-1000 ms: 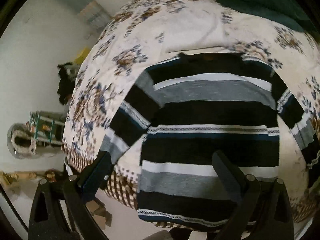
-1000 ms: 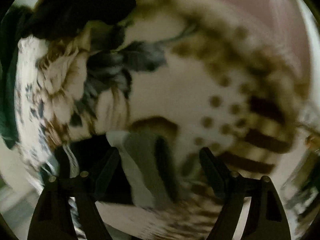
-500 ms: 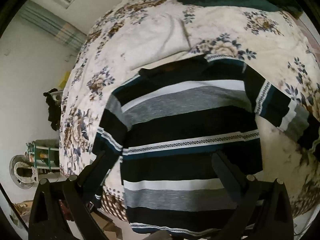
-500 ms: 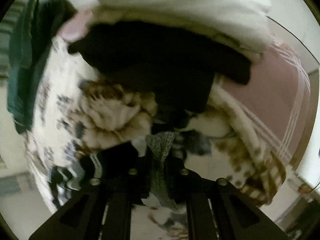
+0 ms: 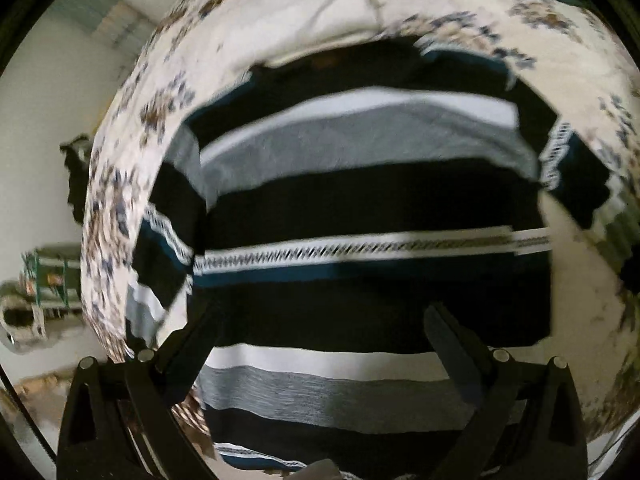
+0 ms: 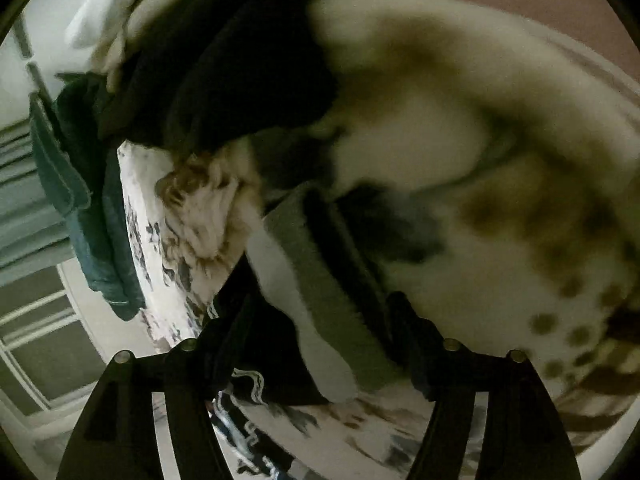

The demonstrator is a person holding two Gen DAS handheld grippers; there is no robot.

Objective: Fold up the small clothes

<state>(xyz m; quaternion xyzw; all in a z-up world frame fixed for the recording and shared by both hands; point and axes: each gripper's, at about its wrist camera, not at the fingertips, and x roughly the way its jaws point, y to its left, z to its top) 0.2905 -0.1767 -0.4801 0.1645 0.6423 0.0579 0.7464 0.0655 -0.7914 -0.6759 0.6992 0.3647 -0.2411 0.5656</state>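
Striped sweater [image 5: 372, 208] — black, grey, white and teal bands — spread flat on a floral bedspread [image 5: 280, 20], sleeves angled out to either side. Left gripper [image 5: 320, 320] low over the hem, jaws wide, nothing clamped. Right gripper [image 6: 320, 320] jaws just reopened, straddling a grey-and-black sleeve [image 6: 320, 280] without pressing on it — dark heaped clothing [image 6: 240, 60] beyond; view blurred.

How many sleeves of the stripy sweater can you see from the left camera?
2. One sleeve lies along the left side of the striped sweater; the other sleeve stretches toward the right edge. Its far end runs out of view.
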